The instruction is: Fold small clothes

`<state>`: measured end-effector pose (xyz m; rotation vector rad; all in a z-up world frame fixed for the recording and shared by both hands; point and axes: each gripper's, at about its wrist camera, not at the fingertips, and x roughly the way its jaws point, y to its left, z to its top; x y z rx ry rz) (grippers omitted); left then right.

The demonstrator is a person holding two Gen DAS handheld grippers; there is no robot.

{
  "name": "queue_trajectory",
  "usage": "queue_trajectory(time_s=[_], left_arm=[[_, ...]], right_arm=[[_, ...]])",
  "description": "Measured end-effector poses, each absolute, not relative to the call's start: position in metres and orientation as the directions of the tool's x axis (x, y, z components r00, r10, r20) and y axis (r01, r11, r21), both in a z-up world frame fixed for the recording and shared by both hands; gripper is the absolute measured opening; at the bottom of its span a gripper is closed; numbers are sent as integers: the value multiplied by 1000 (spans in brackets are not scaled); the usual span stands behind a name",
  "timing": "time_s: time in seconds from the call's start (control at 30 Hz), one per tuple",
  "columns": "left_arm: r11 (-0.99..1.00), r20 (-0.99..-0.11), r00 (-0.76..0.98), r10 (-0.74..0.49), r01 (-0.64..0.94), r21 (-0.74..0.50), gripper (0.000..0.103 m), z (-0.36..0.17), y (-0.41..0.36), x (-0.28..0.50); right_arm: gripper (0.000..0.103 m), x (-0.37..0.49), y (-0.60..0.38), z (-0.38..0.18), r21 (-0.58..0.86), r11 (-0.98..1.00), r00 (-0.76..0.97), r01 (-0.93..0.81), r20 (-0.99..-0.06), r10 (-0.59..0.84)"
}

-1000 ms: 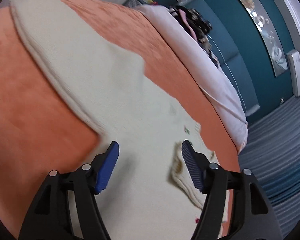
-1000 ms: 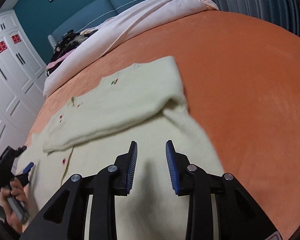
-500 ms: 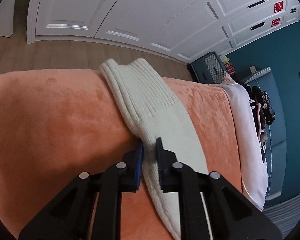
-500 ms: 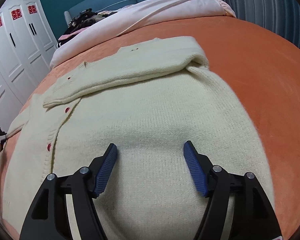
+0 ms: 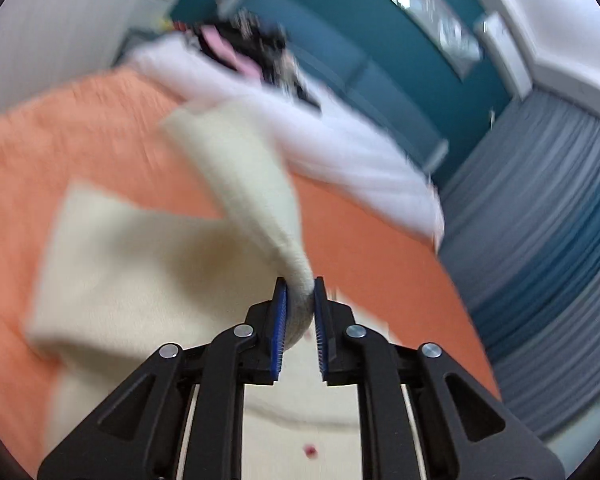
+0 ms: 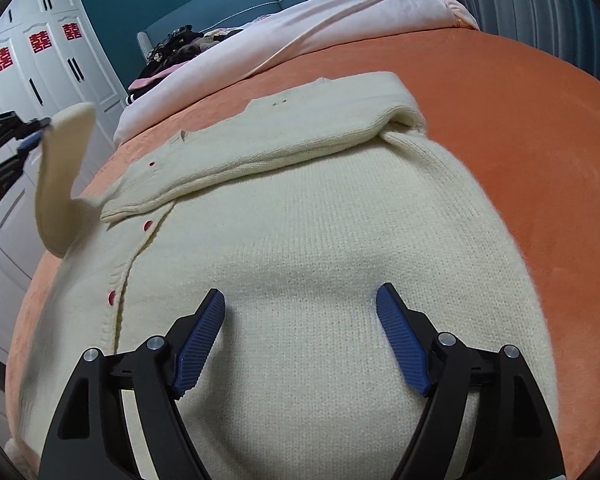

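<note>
A cream knit cardigan [image 6: 320, 240] with red buttons lies flat on the orange bedspread [image 6: 520, 120]. One sleeve is folded across its chest. My left gripper [image 5: 300, 300] is shut on the other sleeve [image 5: 256, 200] and holds it lifted off the bed; the left wrist view is blurred. The raised sleeve [image 6: 60, 168] and the left gripper [image 6: 16, 136] also show at the left edge of the right wrist view. My right gripper [image 6: 300, 320] is open wide and empty, with its fingertips over the cardigan's lower body.
A pale pink duvet [image 6: 300, 32] and a dark pile of clothes [image 6: 172, 48] lie at the head of the bed against a teal headboard. White wardrobe doors [image 6: 28, 64] stand to the left. Grey curtains [image 5: 540, 220] hang beside the bed.
My left gripper, shut on the sleeve half a second ago while it lay flat, has lifted it and swung it over the cardigan. My right gripper stays open over the body.
</note>
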<state>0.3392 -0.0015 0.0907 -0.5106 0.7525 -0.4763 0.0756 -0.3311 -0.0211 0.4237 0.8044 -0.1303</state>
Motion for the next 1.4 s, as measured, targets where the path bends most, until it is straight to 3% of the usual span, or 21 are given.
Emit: queue_trajectory(time_s=[0.07,0.13,0.23,0.27,0.4,0.57,0.7,0.77,0.8,0.83,0.87,0.97,1.0,1.07,1.1,1.13,1.3,1.37,1.4], left_arm=[[789,-610,545,-576,176,-588,16,46,-39,320],[778,-647,499,-577,94,-621,22,9,-48,299],[744,-640,529,-557,-24,-668,35,-11,-25,273],[737,-630,550,-548,-39,-675,35,-10,-14,270],[748,-604,652,-459,-84,-659,53,15,37,285],[638,-598,679,-426,-243,-731,54,11,95,321],[565,-596,677,-431,-312,-764,52,-8,110,327],[562,-589,688,-424,-310,-767,47,-3,113,329],[570,-583,693,-423,-297,-766,33,0,111,331],[578,-575,696,-431,-276,-768,11,3,108,335],[585,-563,698,-442,-252,-771,5,6,109,342],[599,-483,753,-446,-149,-787,4,39,107,351],[601,-462,761,-456,-119,-790,7,49,106,351],[608,-464,750,-471,-105,-787,31,58,103,344],[609,-481,739,-472,-121,-784,56,55,101,335],[616,-508,725,-464,-147,-773,66,49,98,325],[571,-624,616,-480,-320,-756,60,-12,87,323],[533,-623,623,-473,-360,-765,48,-20,92,332],[540,-623,630,-463,-357,-762,34,-17,93,339]], right_arm=[[76,75,-333,-21,335,903,696,268,-716,58],[77,74,-336,-20,350,899,700,264,-710,71],[79,73,-337,-19,372,893,705,254,-703,92],[78,74,-337,-18,377,890,704,255,-703,96],[76,79,-341,3,431,858,719,278,-686,112],[76,134,-352,33,596,759,769,262,-604,209],[76,203,-338,20,548,789,698,279,-680,224],[68,227,-326,9,538,791,655,290,-715,246],[49,237,-319,5,533,801,635,272,-725,267],[20,246,-310,3,490,832,609,261,-752,252],[11,255,-304,7,434,866,596,248,-773,217],[9,253,-314,56,526,835,725,160,-637,263],[9,249,-321,75,543,828,767,137,-588,259],[9,241,-335,107,533,839,832,110,-511,215],[9,242,-341,111,518,848,836,115,-511,199],[9,246,-348,105,500,855,825,139,-536,179],[9,264,-369,26,471,840,683,271,-709,177],[9,261,-366,20,435,862,675,261,-720,159],[9,260,-365,25,439,864,686,248,-709,163]])
